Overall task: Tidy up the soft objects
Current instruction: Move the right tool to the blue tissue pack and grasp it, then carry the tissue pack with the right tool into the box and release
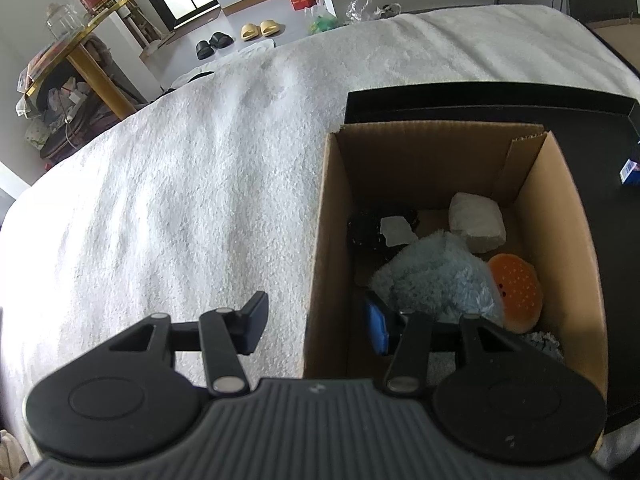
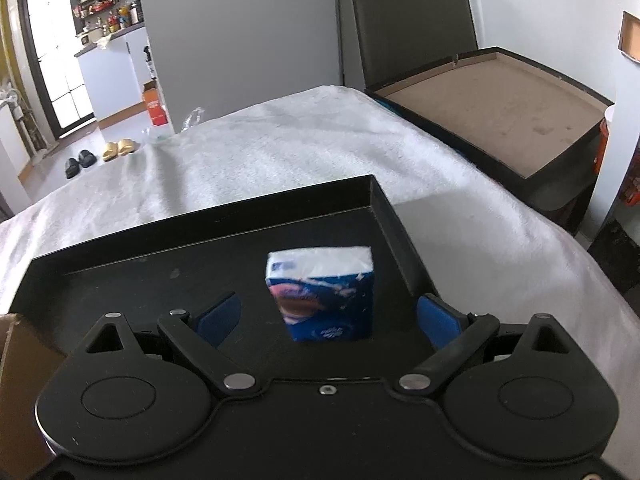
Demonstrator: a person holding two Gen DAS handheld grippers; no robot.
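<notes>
In the left wrist view a cardboard box (image 1: 560, 216) stands on a black tray (image 1: 440, 108). It holds a light blue fluffy plush (image 1: 436, 276), an orange burger-like plush (image 1: 518, 290), white soft packs (image 1: 476, 222) and a dark item (image 1: 362, 228). My left gripper (image 1: 316, 326) is open and straddles the box's left wall, one finger inside, one outside. In the right wrist view a blue and white tissue pack (image 2: 322, 292) stands on the black tray (image 2: 384, 208). My right gripper (image 2: 328, 318) is open, its fingers on either side of the pack, not touching it.
The tray lies on a bed with a white fuzzy cover (image 1: 180, 184). A corner of the tissue pack (image 1: 630, 170) shows at the right edge. An open dark storage chest (image 2: 500, 108) stands beyond the bed. Slippers (image 1: 236, 36) and shelves (image 1: 76, 40) are on the floor side.
</notes>
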